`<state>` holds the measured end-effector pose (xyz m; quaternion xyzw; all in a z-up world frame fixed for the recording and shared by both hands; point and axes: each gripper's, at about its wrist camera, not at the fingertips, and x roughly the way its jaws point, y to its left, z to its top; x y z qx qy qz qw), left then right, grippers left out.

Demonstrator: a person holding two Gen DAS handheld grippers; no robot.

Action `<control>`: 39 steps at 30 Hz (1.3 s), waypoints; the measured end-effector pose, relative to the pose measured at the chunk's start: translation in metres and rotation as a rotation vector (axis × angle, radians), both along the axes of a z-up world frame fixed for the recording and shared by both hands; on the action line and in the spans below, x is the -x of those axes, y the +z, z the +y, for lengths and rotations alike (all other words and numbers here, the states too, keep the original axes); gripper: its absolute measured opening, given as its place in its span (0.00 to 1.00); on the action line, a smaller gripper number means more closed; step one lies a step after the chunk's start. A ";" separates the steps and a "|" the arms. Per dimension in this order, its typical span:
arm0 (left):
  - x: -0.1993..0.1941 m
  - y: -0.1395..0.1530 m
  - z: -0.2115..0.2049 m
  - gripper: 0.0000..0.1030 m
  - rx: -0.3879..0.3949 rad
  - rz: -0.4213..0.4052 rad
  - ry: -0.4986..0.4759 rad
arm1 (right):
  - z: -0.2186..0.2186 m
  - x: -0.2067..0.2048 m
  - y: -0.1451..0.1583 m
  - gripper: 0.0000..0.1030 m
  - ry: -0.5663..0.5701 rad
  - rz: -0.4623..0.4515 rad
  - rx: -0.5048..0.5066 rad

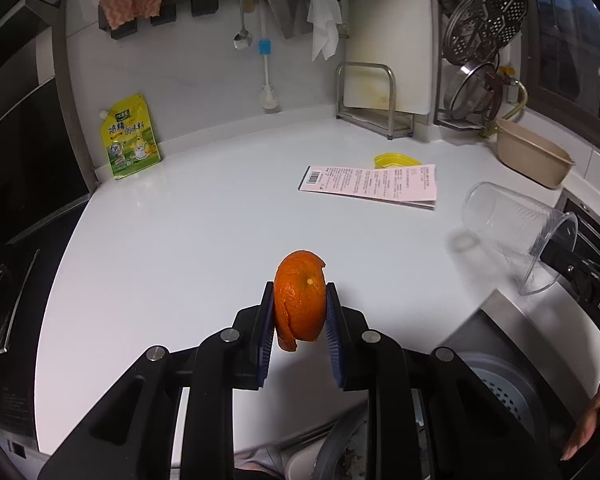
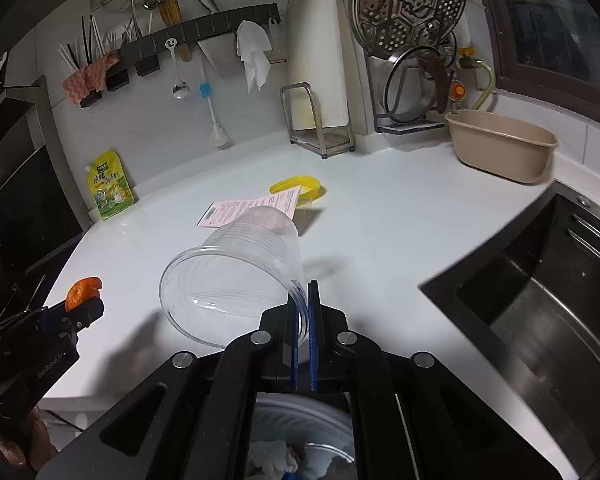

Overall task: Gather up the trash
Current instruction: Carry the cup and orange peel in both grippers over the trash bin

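My left gripper [image 1: 300,300] is shut on a piece of orange peel [image 1: 300,304] and holds it above the white counter [image 1: 180,240]; it also shows in the right wrist view [image 2: 85,290]. My right gripper [image 2: 305,300] is shut on the rim of a clear plastic cup [image 2: 236,272], tilted on its side above the counter; the cup also shows in the left wrist view [image 1: 516,232]. A pink printed paper [image 1: 370,186] and a yellow lid [image 1: 394,159] lie on the counter further back. A bin with trash [image 2: 296,444] sits below the counter edge.
A yellow-green seasoning pouch [image 1: 131,138] leans on the back wall. A beige basin [image 2: 504,144], a metal rack with a cutting board [image 2: 320,128] and pot lids [image 2: 412,84] stand at the back right. The sink [image 2: 540,320] lies to the right, a stove [image 1: 8,280] to the left.
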<state>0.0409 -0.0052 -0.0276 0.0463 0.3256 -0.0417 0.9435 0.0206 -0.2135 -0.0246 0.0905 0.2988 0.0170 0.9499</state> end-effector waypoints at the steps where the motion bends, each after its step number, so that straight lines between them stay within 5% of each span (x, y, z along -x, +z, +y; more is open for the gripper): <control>1: 0.007 0.001 0.000 0.23 0.000 -0.004 -0.004 | 0.002 0.009 0.000 0.04 -0.003 -0.002 0.000; 20: 0.101 -0.017 -0.012 0.23 0.001 0.002 -0.070 | 0.022 0.121 -0.018 0.04 0.003 0.023 -0.032; 39: 0.114 -0.047 -0.020 0.24 0.020 0.080 -0.082 | 0.020 0.160 -0.059 0.04 0.019 0.119 -0.028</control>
